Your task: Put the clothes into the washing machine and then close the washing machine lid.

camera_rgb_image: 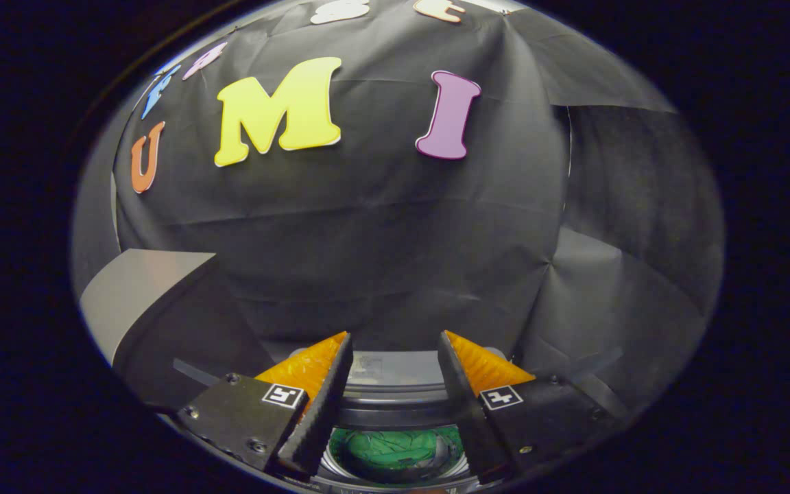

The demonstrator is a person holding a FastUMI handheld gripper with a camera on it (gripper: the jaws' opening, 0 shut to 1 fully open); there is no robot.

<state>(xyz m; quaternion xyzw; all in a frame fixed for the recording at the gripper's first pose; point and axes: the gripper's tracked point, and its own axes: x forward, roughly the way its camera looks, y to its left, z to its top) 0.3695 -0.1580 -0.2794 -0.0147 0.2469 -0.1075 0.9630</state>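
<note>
Dim scene under soft light from above. The black cloth wall [381, 226] shows faint creases and a dull sheen, with no hard glare. Fisheye distortion bends straight lines strongly toward the rim, and detail softens there. The open fingers [330, 391] are close and slightly blurred. Green cloth [388, 449] in the drum between them is lit brighter, sharp enough to show folds.
</note>
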